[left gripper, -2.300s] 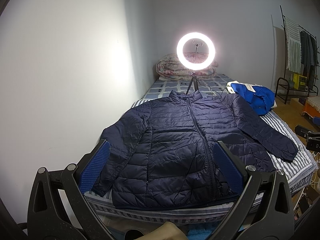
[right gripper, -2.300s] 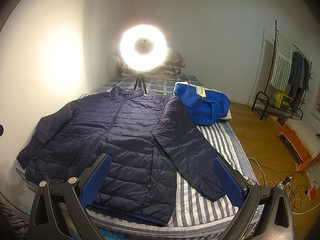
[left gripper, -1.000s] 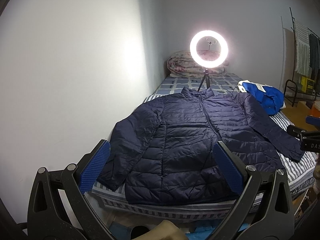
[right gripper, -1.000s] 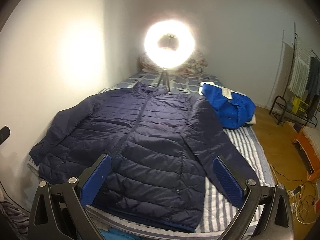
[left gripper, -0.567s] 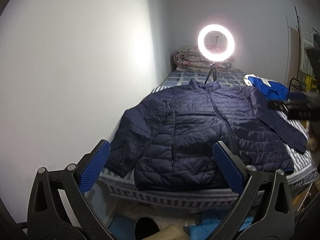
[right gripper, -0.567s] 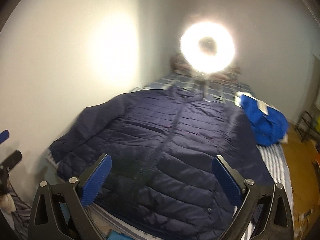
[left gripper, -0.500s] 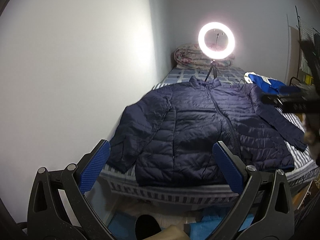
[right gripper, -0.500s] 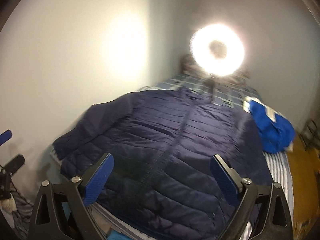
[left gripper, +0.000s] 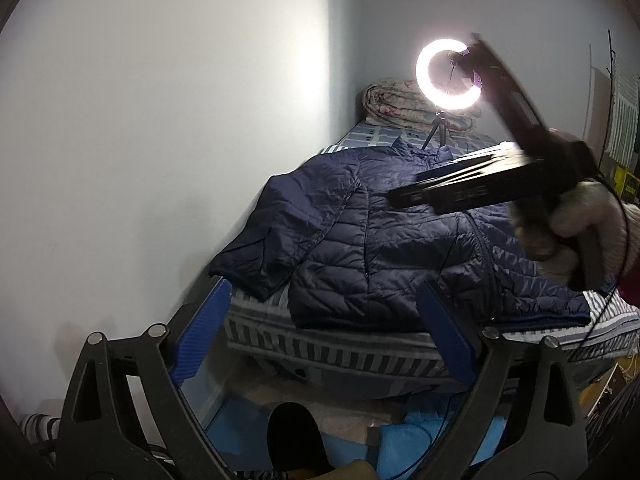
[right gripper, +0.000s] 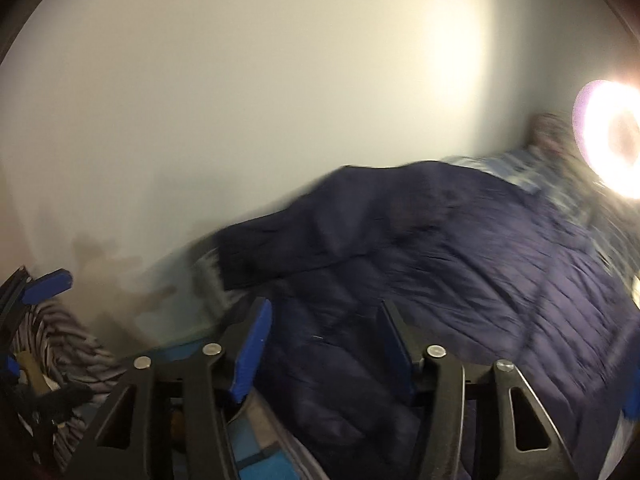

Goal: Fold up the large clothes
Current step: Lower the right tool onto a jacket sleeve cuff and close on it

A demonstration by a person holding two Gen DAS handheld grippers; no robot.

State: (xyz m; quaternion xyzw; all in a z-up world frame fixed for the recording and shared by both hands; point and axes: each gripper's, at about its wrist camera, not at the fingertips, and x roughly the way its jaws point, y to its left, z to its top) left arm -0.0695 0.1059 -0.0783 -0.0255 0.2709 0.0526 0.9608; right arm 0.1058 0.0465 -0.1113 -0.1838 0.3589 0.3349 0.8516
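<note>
A navy quilted jacket (left gripper: 400,240) lies spread front-up on the striped bed (left gripper: 320,348), its left sleeve beside the wall. My left gripper (left gripper: 324,332) hovers before the bed's near left corner. Its jaws are wide and closing slightly, with nothing between them. A gloved hand (left gripper: 580,232) holds the right tool above the jacket's middle. In the blurred right wrist view, my right gripper (right gripper: 324,344) hangs over the jacket (right gripper: 440,260) near its hem. These jaws are closing, and the pads press on no cloth. The left gripper's blue pad (right gripper: 48,282) shows at the left edge.
A lit ring light (left gripper: 448,76) on a tripod and a rolled quilt (left gripper: 400,104) stand at the bed's far end. A white wall (left gripper: 160,140) runs along the bed's left side. A clothes rack (left gripper: 616,120) is far right. Blue items (left gripper: 420,440) lie on the floor.
The right gripper swung left across the jacket, rolled, and its jaws narrowed. The left gripper sank and shifted toward the bed's left corner, so the jacket now sits farther right.
</note>
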